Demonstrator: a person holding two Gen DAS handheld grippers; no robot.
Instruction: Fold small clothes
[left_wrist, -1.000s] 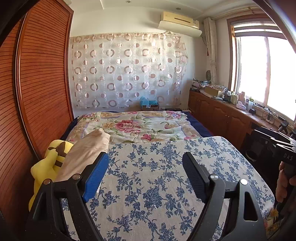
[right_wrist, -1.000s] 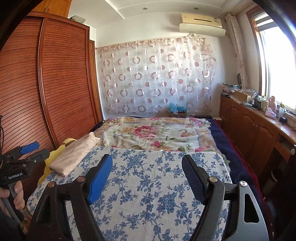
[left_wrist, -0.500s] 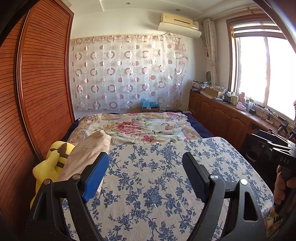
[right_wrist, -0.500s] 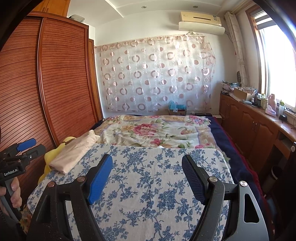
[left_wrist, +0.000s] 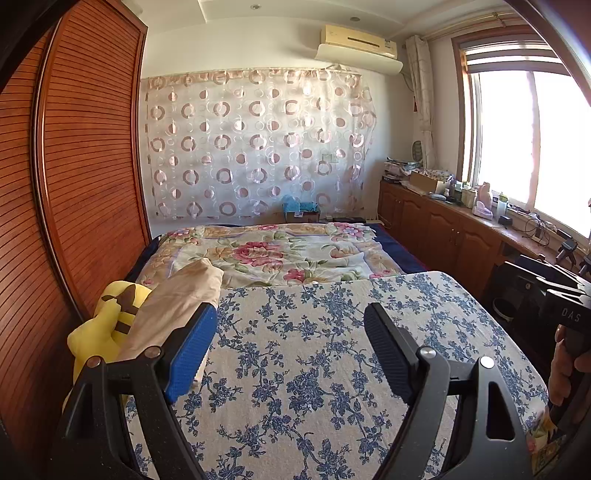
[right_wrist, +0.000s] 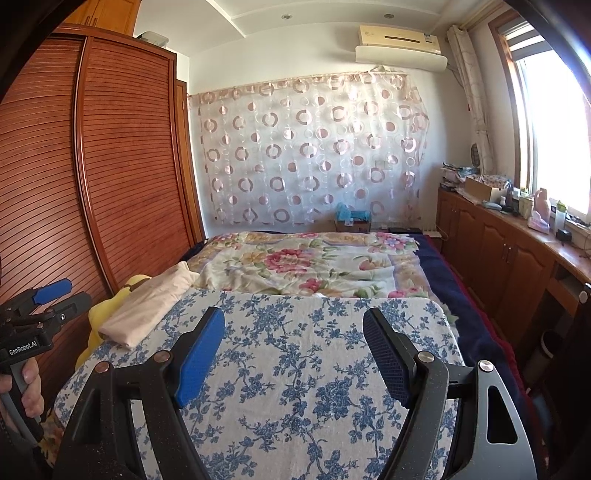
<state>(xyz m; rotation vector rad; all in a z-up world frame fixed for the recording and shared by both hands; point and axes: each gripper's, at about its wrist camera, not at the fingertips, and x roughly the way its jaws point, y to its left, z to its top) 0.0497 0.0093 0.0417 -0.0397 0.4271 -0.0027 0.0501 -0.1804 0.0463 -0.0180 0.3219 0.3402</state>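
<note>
A folded beige garment (left_wrist: 177, 302) lies on the left edge of the blue-flowered cloth surface (left_wrist: 314, 350), and it also shows in the right wrist view (right_wrist: 147, 306). My left gripper (left_wrist: 290, 310) hovers open over the flowered cloth, its blue left pad (left_wrist: 192, 350) just in front of the garment, with nothing between the jaws. My right gripper (right_wrist: 293, 314) is open and empty too, over the same flowered cloth (right_wrist: 303, 354). A hand holds each gripper: the right one's body (left_wrist: 554, 299) shows at the right edge, the left one's (right_wrist: 37, 317) at the left edge.
A yellow plush toy (left_wrist: 103, 325) is wedged between the cloth surface and the slatted wooden wardrobe (left_wrist: 74, 184) on the left. Beyond lies a bed with a floral quilt (left_wrist: 277, 254). Wooden cabinets (left_wrist: 443, 229) with clutter run under the window on the right.
</note>
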